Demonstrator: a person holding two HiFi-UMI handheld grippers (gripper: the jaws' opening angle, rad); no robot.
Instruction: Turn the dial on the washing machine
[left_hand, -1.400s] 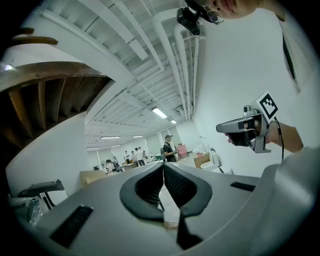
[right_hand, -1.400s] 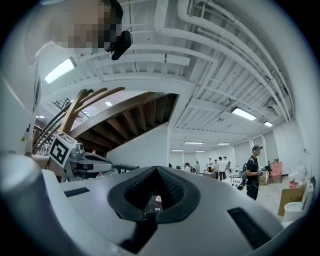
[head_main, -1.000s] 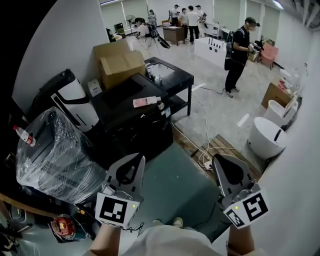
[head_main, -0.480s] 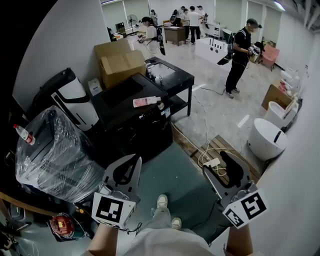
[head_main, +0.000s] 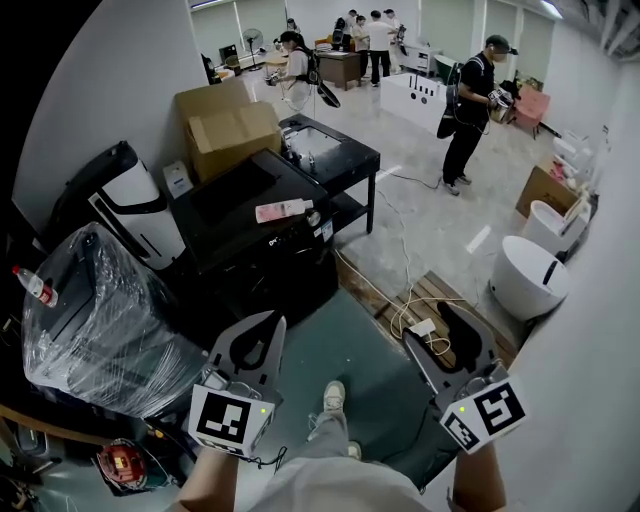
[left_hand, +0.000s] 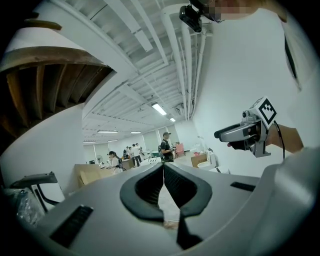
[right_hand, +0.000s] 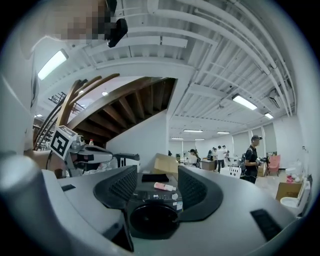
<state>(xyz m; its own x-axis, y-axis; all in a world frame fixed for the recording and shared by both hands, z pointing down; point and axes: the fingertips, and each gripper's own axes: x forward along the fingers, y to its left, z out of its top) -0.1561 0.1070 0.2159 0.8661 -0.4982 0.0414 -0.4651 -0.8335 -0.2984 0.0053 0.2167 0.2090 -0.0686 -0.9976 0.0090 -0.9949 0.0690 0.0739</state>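
The black front-loading washing machine (head_main: 262, 240) stands ahead of me on the floor, with a pink bottle (head_main: 283, 211) lying on its top. Its small pale dial (head_main: 315, 217) sits at the front panel's right end. Through the right gripper view the machine (right_hand: 154, 212) fills the gap between the jaws, and the dial (right_hand: 174, 196) shows by the panel label. My right gripper (head_main: 432, 332) hangs in the air well short of the machine, its jaws opening with nothing held between them. My left gripper (head_main: 272, 325) is shut and empty, also well short of the machine.
Cardboard boxes (head_main: 225, 125) and a black table (head_main: 325, 150) stand behind the machine. A plastic-wrapped appliance (head_main: 100, 310) is at the left. A wooden pallet with a power strip (head_main: 425, 322) and a white tub (head_main: 525, 275) lie to the right. Several people stand far back.
The right gripper's jaws have spread from shut to wide apart. The person's foot has stepped forward into view. The left gripper stayed shut.
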